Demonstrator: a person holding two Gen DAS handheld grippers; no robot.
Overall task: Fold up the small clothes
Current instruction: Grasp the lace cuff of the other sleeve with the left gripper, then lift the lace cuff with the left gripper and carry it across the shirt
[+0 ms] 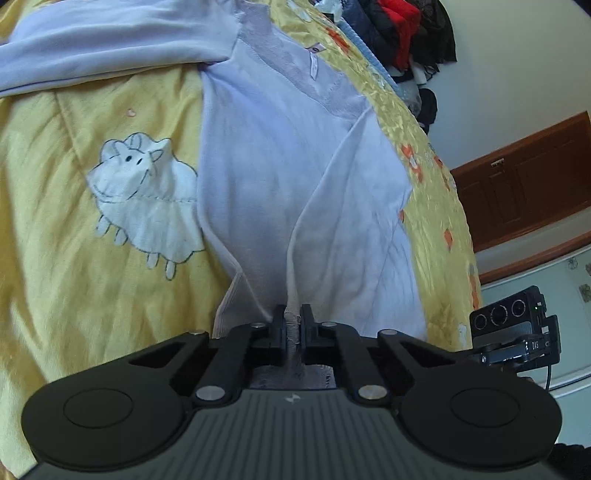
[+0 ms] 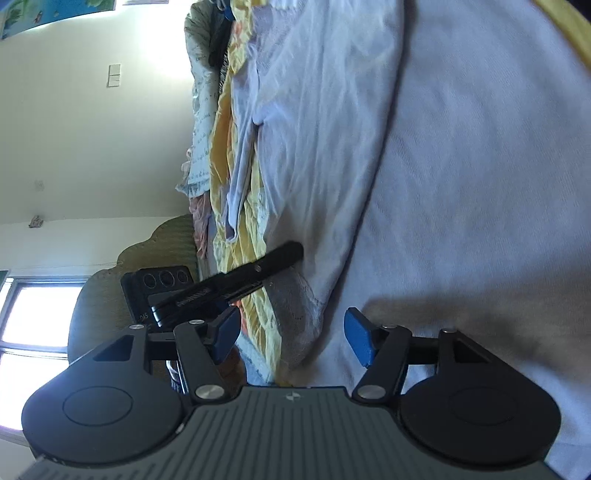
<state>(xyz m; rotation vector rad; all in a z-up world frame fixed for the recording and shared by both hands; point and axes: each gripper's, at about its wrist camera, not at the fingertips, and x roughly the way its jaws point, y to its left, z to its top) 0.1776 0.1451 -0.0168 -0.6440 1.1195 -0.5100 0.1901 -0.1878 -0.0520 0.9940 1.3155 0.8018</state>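
Observation:
A small pale lilac long-sleeved top (image 1: 280, 158) lies on a yellow bedspread (image 1: 74, 277) with a white sheep print. My left gripper (image 1: 292, 325) is shut on the ribbed cuff of its sleeve (image 1: 351, 236), which is folded across the body. The other sleeve (image 1: 110, 48) stretches away to the upper left. In the right wrist view the same top (image 2: 461, 184) fills the frame. My right gripper (image 2: 291, 336) is open with blue pads (image 2: 360, 338), close over the fabric's edge, holding nothing. The left gripper's black finger (image 2: 255, 271) shows just beyond it.
A pile of dark and red clothes (image 1: 402, 33) sits at the bed's far edge. A brown wooden door (image 1: 528, 184) is to the right. More crumpled fabrics (image 2: 207, 147), a padded headboard (image 2: 110, 295) and a window (image 2: 33, 317) lie left of the right gripper.

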